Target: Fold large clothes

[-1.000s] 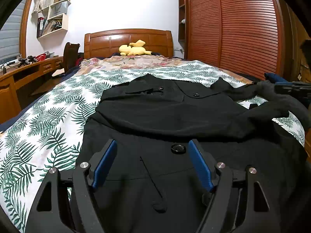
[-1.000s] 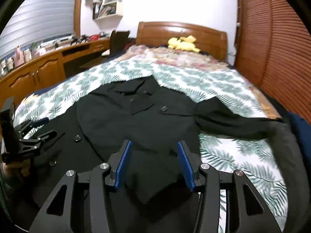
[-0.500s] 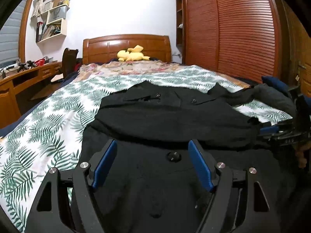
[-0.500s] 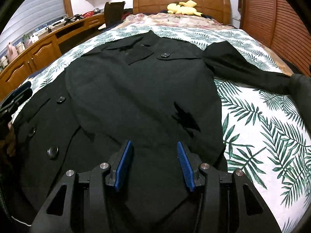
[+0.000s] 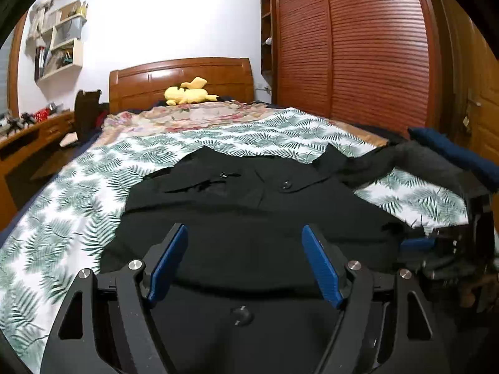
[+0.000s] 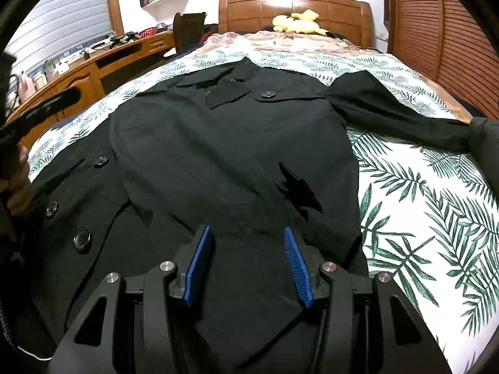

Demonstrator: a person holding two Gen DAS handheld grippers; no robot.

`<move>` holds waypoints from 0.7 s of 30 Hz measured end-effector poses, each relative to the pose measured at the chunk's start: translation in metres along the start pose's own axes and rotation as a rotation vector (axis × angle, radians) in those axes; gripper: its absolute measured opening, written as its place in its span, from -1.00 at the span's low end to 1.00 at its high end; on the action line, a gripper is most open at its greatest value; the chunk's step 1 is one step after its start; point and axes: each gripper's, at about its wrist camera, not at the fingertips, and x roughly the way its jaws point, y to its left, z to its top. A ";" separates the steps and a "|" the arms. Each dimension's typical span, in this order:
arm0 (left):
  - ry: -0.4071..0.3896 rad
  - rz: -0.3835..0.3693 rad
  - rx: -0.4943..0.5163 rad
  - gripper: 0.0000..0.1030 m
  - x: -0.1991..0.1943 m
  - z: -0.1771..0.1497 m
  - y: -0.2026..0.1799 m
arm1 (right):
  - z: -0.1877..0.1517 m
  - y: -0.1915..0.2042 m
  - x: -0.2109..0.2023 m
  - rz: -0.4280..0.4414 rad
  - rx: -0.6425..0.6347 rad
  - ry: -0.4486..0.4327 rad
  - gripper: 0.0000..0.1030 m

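Observation:
A large black buttoned coat (image 6: 224, 143) lies front-up on the bed, collar toward the headboard. Its left side is folded over the body and its right sleeve (image 6: 389, 115) stretches out to the right. It also shows in the left wrist view (image 5: 249, 205). My left gripper (image 5: 244, 233) is open and empty, low over the coat's hem near a button (image 5: 240, 314). My right gripper (image 6: 246, 233) is open and empty, just above the coat's lower edge. The right gripper also shows at the right edge of the left wrist view (image 5: 418, 244).
The bed has a palm-leaf sheet (image 6: 421, 193), a wooden headboard (image 6: 293, 3) and a yellow plush toy (image 6: 296, 21). A wooden desk (image 6: 78, 71) runs along the left side. Slatted wardrobe doors (image 5: 358, 46) stand on the right. A dark blue cloth (image 5: 452, 152) lies at the bed's right edge.
Both grippers have dropped lower and closer to the coat's hem. The right gripper has come down beside the coat's right edge. Both stay open.

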 end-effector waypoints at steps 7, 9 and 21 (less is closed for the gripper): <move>0.016 -0.012 -0.056 0.49 0.015 -0.010 0.009 | 0.004 0.003 -0.010 -0.014 -0.011 0.002 -0.02; 0.009 -0.017 -0.066 0.49 0.014 -0.010 0.009 | 0.010 0.003 -0.023 -0.023 -0.033 -0.019 -0.02; -0.016 0.004 -0.042 0.49 0.011 -0.016 0.001 | 0.086 -0.080 -0.052 -0.187 0.004 -0.138 0.24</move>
